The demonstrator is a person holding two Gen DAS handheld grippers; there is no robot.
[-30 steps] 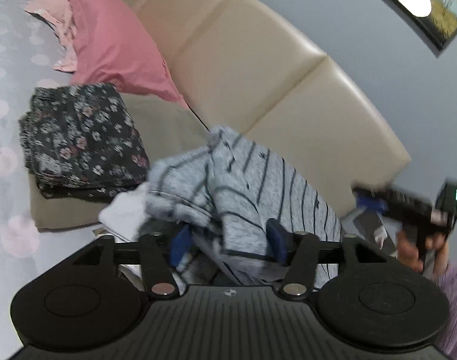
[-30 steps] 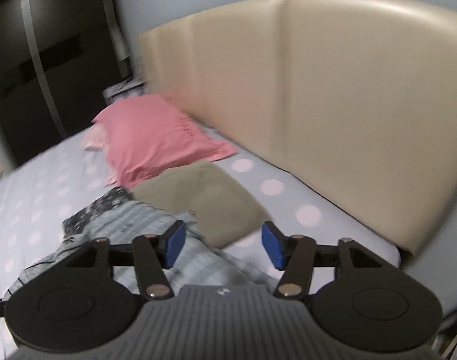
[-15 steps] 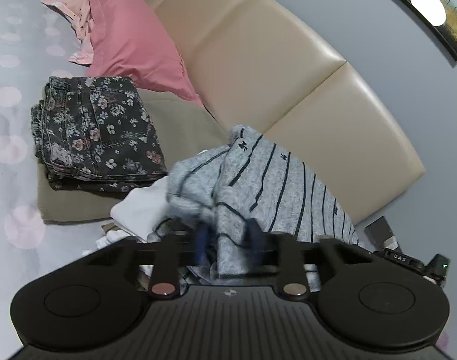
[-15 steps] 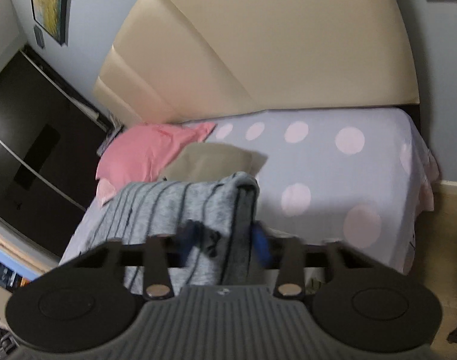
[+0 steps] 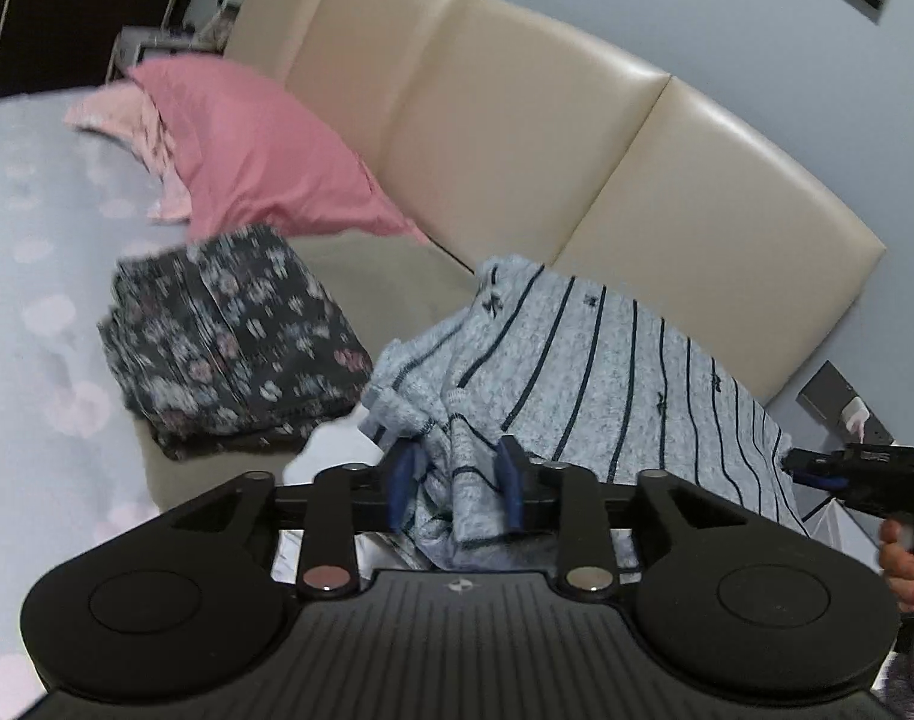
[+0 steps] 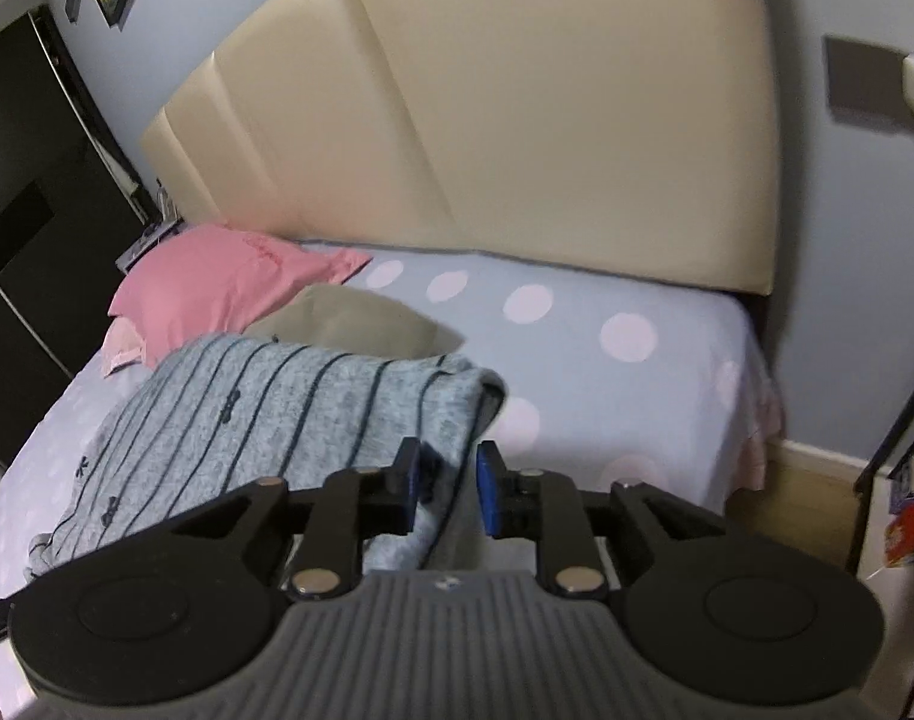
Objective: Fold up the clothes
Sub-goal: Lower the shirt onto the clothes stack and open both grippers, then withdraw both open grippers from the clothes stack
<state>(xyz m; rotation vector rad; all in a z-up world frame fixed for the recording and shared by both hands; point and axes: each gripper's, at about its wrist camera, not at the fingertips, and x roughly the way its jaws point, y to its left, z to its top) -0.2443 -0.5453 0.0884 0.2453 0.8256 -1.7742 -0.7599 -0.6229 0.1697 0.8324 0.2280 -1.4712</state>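
A grey sweater with thin dark stripes [image 5: 577, 348] hangs stretched between my two grippers above the bed. In the left wrist view, a bunched hem sits between the blue pads of my left gripper [image 5: 458, 483], which press on it while the jaws ease open. The sweater's far end runs to the other gripper, gripped by a hand [image 5: 904, 564] at the right edge. In the right wrist view, my right gripper [image 6: 448, 489] pinches a folded edge of the sweater [image 6: 265, 408]; its jaws are also opening slightly, with the cloth still between the pads.
A folded dark floral garment [image 5: 229, 348] lies on an olive cushion [image 5: 385, 282]. Behind it are a pink pillow [image 5: 265, 156] and the beige headboard [image 5: 517, 120]. White cloth [image 5: 337, 450] lies under the sweater. The dotted sheet [image 6: 577, 324] ends at the bed's right edge, above the wooden floor [image 6: 805, 480].
Both grippers stood open a second ago and have since closed on the sweater. The right gripper came down and rolled. The sweater now spreads wider between the two grippers.
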